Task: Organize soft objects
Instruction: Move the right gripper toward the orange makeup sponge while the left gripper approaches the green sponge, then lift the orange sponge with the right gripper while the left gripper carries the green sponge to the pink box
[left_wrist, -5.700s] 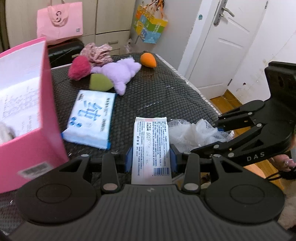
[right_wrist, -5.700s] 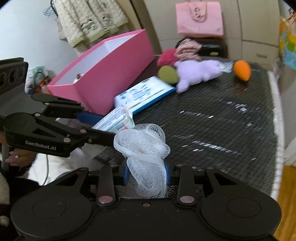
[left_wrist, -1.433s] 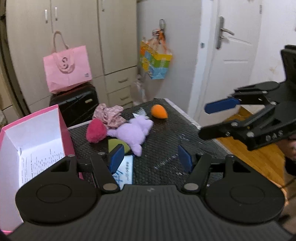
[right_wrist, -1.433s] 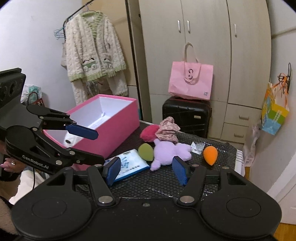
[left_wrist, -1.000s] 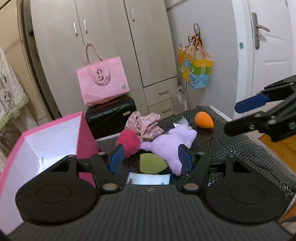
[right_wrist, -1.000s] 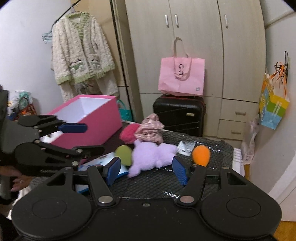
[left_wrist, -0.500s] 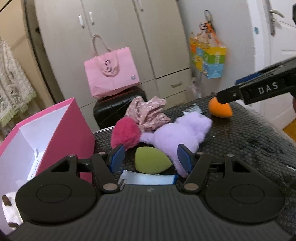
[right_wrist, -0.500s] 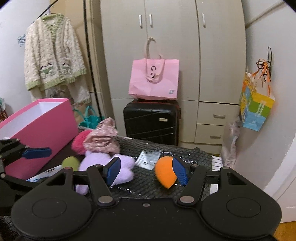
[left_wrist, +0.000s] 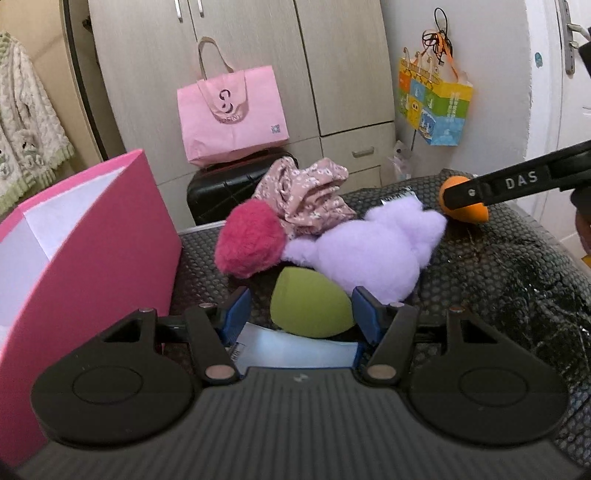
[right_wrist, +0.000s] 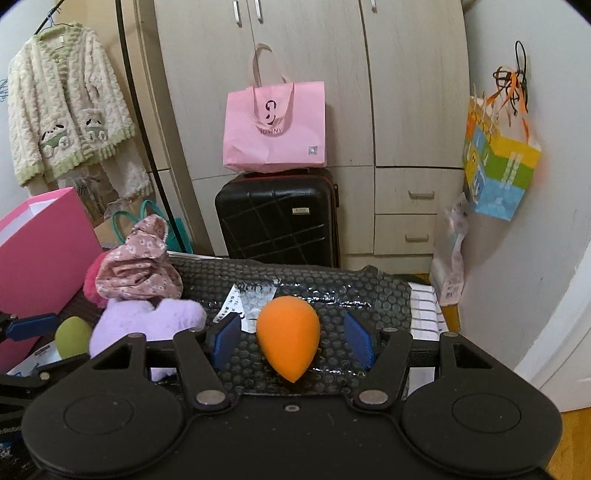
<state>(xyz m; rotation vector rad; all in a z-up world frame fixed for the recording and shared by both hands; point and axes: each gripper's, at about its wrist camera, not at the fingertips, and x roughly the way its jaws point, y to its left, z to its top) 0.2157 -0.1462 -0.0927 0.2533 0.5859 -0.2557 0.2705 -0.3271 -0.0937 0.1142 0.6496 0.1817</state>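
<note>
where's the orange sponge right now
In the right wrist view the orange sponge lies on the black mat between the right gripper's open fingers, untouched, just right of the purple plush.

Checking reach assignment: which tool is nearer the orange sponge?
Right. The right tool straddles the orange sponge, blue pads either side with gaps. The left tool, whose jaws have just been closing, is around the green sponge, across the purple plush.
</note>
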